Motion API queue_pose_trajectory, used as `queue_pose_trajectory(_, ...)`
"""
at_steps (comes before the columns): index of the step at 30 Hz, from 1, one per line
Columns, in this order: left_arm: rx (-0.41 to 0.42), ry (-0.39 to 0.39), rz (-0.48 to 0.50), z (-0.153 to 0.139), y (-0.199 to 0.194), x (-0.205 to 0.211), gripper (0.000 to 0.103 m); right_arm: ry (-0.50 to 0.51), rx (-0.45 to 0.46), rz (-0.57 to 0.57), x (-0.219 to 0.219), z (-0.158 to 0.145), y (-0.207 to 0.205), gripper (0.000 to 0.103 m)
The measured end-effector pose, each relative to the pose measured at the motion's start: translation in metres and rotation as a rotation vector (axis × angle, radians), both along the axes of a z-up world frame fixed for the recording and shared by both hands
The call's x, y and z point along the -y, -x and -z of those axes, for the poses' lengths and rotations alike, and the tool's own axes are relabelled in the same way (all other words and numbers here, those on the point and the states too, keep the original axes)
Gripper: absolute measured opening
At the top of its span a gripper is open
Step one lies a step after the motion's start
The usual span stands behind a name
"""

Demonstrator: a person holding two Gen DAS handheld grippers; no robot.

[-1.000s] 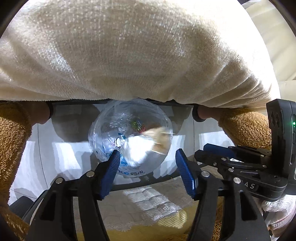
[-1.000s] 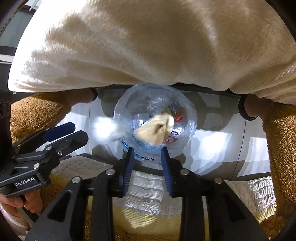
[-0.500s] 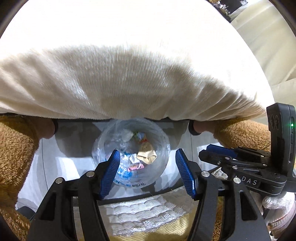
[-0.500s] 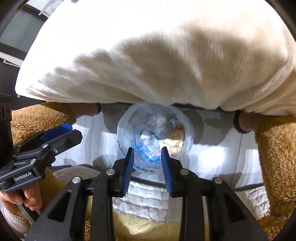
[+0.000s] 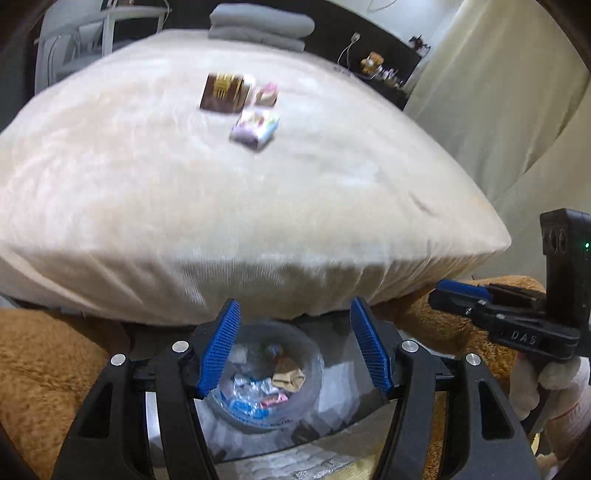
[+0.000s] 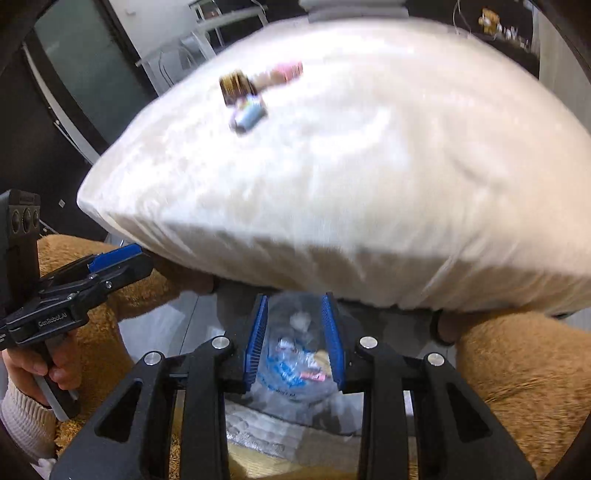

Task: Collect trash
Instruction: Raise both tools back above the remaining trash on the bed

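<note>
A clear trash bin [image 5: 266,384] lined with a plastic bag stands on the floor at the foot of the bed; it also shows in the right wrist view [image 6: 295,362]. It holds crumpled wrappers and a tan paper scrap [image 5: 288,376]. On the cream bedspread [image 5: 221,206] lie a brown wrapper [image 5: 223,92], a pink one [image 5: 267,93] and a pale colourful one [image 5: 255,129]. My left gripper [image 5: 293,350] is open and empty above the bin. My right gripper [image 6: 295,347] is empty, its jaws a narrow gap apart, over the bin.
A brown fuzzy rug [image 5: 44,369] lies on both sides of the bin. Folded grey cushions [image 5: 258,26] sit at the far end of the bed. Curtains [image 5: 498,110] hang on the right. A dark door and a white rack [image 6: 184,44] stand at the left.
Both grippers have tilted up and pulled back, so the bed top with its wrappers has come into view. The tan scrap that was falling a second ago now lies in the bin.
</note>
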State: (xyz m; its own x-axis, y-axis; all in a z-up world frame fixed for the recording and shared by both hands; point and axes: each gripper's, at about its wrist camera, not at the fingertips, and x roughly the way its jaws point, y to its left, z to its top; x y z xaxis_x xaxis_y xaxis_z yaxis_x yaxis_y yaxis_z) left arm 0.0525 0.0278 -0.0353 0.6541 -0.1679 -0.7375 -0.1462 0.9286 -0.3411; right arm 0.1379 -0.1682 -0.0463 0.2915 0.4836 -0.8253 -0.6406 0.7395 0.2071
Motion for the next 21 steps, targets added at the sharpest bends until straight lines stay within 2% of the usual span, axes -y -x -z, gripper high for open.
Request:
queue_pose_trajectory(5,0.063,-0.052,0.002,-0.029,0.000,0.002,0.061,-0.035,0.113,-0.011,0.005,-0.041,0.007,0.036)
queue_pose_trajectory(9,0.084,-0.087,0.009,-0.046,-0.004,-0.001,0.061,-0.049,0.151,-0.027,0.000,-0.059,0.009,0.036)
queue_pose_trajectory(14,0.096,-0.114,0.013,-0.057,-0.014,-0.008,0.061,-0.053,0.165,-0.043,-0.007,-0.065,0.003,0.036)
queue_pose_trajectory(21,0.103,-0.130,-0.004,-0.062,-0.042,-0.029,0.061,-0.034,0.152,-0.071,-0.028,-0.057,-0.015,0.036)
